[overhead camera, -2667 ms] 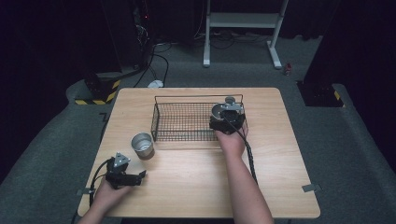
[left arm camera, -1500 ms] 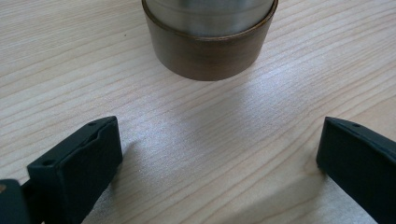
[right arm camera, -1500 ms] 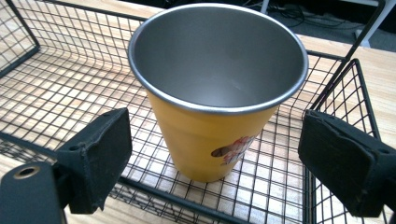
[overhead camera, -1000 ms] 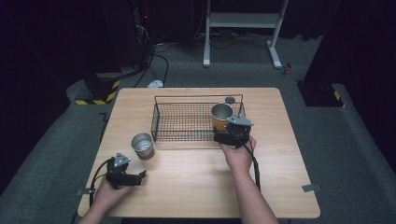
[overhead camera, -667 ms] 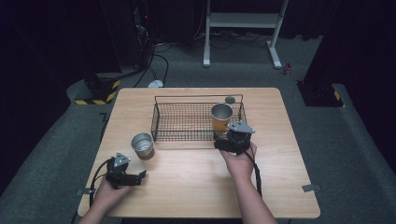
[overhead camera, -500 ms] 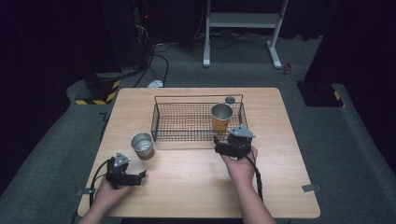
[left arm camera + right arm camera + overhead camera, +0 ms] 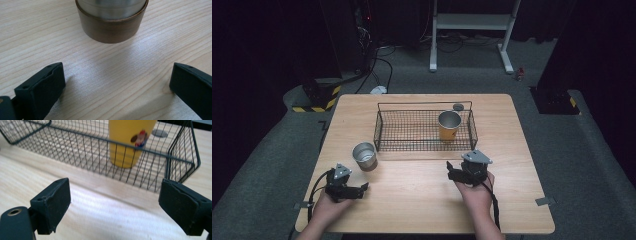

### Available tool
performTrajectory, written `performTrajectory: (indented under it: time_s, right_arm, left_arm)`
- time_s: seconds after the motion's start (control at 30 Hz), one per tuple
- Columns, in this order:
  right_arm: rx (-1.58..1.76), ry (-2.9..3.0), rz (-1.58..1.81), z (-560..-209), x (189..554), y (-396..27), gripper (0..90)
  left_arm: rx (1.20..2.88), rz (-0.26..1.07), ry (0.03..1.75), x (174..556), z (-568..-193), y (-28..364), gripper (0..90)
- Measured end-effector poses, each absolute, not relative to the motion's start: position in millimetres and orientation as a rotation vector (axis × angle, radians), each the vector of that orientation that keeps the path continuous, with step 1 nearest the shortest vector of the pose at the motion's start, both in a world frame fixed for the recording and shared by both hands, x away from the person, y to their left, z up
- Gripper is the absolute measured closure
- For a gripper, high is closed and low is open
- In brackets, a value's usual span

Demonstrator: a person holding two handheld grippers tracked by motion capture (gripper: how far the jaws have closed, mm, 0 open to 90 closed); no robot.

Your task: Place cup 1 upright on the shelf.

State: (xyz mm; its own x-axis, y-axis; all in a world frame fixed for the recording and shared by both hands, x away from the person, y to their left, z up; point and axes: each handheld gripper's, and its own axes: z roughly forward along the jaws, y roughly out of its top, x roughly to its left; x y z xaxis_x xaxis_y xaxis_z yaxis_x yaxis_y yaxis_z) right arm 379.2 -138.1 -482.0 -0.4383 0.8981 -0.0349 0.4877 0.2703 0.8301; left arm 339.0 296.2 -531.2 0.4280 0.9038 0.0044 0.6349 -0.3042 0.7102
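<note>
A yellow cup (image 7: 449,125) (image 7: 130,141) stands upright inside the black wire basket (image 7: 384,125) (image 7: 75,147) at its right end. A steel cup with a brown base (image 7: 364,156) (image 7: 111,21) stands on the table just in front of the basket's left end. My right gripper (image 7: 453,172) (image 7: 115,207) rests open on the wood in front of the basket, with nothing between its jaws. My left gripper (image 7: 361,189) (image 7: 117,87) lies open near the front left, facing the steel cup from a short way off.
A small grey disc (image 7: 458,106) (image 7: 160,133) lies on the wooden table (image 7: 412,200) behind the basket. Bare wood stretches between the two grippers and along the right side. Dark carpet and a white stand (image 7: 472,22) lie beyond the table.
My right gripper let go of the yellow cup, left it in the basket, and drew back toward the front of the table. The left gripper stayed put.
</note>
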Motion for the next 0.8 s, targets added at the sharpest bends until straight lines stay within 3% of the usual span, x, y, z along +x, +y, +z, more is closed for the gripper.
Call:
performTrajectory:
  time_s: [0.8]
  right_arm:
    - [1.325, 2.193, 0.887, -525, 344, -158, 12.8]
  left_arm:
    - [2.05, 0.546, 1.297, 339, -530, 297, 2.1]
